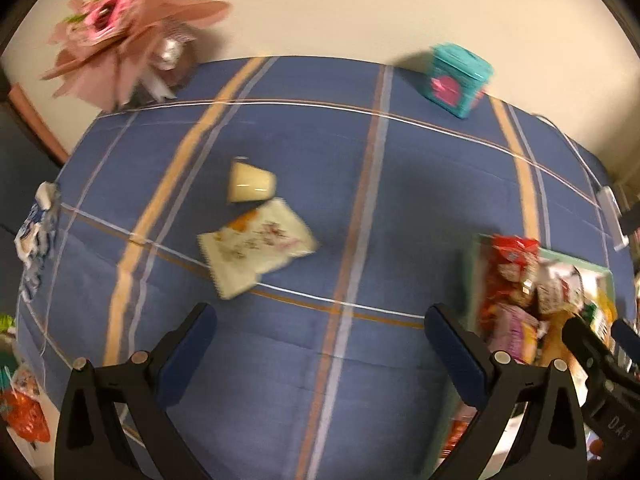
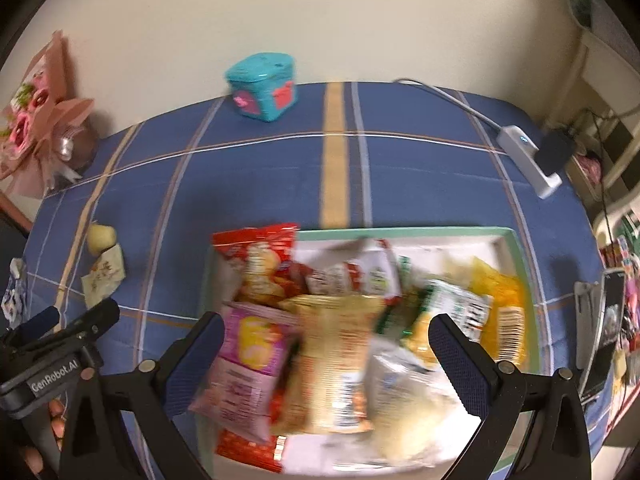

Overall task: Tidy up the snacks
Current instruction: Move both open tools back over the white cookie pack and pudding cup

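Snacks [image 2: 320,340] are piled in a green-rimmed tray [image 2: 516,248] on the blue plaid bench [image 1: 360,200]; a pale packet [image 1: 256,252] and a small cup [image 1: 250,182] lie apart on the cloth. The left gripper [image 1: 320,340] has its fingers wide and empty above bare cloth. The right gripper [image 2: 326,348] hangs over the tray, fingers wide, gripping nothing.

We note a matt woven cloth [image 1: 280,360] with plaid stripes over the worktop. Snack packets [image 2: 340,344] look like glossy crinkled plastic film; the tray [image 2: 516,248] smooth and matt. Tongs: matt black plastic, pads [image 2: 460,364] of textured blue rubber. The teal box [image 2: 262,86] has a slight sheen.
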Demonstrator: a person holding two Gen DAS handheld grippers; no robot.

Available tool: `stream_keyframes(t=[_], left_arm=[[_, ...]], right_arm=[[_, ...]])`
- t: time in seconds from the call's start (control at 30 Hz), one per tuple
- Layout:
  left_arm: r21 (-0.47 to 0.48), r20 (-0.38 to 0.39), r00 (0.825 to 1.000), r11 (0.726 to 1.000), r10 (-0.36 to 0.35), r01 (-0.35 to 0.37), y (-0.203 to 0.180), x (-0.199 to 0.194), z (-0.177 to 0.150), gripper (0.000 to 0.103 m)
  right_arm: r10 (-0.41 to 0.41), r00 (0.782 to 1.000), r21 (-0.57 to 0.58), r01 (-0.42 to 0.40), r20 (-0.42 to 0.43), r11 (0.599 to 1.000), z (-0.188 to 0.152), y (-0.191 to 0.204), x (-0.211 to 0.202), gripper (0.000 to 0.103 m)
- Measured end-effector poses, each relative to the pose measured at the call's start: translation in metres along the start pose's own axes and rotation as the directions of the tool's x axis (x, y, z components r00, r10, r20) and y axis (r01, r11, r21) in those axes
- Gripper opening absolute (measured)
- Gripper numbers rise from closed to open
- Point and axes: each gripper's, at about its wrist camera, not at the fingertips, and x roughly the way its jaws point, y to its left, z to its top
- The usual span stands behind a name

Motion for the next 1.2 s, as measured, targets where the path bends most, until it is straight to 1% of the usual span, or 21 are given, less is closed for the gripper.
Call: stream_keyframes(t=[0.27,0.43,0.53,0.67,0.8,0.9,1.03,1.2], left_arm=[[-0.123,-0.007,1.0,0.992,0.027,-0.028,0.07,0.007,0.003,0.103],[-0.179,-0.013,0.999,0.983,0.039,-0.041,0.103,0.012,0.005,0.103],[-0.224,-0.027,0.999,0.973,0.047,-0.052,0.125,0.019,0.006,0.103],[-0.267,-0.039,0.998,0.962,0.051,-0.059,0.146,0.03,0.009,0.103],[-0.287,-0.06,0.997,0.956,0.043,-0.059,0.158,0.04,0.008,0.103],[-0.316,-0.074,0.997,0.947,0.033,-0.055,0.165,0.05,0.01,0.103],[-0.348,-0.075,0.997,0.936,0.018,-0.044,0.173,0.059,0.013,0.103],[-0.385,-0.05,0.999,0.922,0.021,-0.039,0.188,0.065,0.02,0.103]], right_arm=[[0.033,0.999,-0.1,-0.035,-0.013,0.994,0.005,0.068,0.012,0.103],[0.06,0.998,-0.137,-0.062,-0.019,0.989,0.005,0.103,0.02,0.103],[0.086,0.996,-0.147,-0.089,-0.021,0.985,0.003,0.124,0.025,0.103],[0.125,0.992,-0.144,-0.128,-0.031,0.981,0.002,0.147,0.036,0.103],[0.136,0.99,-0.132,-0.141,-0.044,0.981,0.002,0.161,0.047,0.103],[0.156,0.987,-0.102,-0.159,-0.035,0.982,0.006,0.167,0.054,0.103],[0.179,0.984,-0.051,-0.18,-0.012,0.982,0.011,0.175,0.062,0.103],[0.172,0.985,-0.031,-0.173,-0.016,0.985,0.017,0.192,0.079,0.103]])
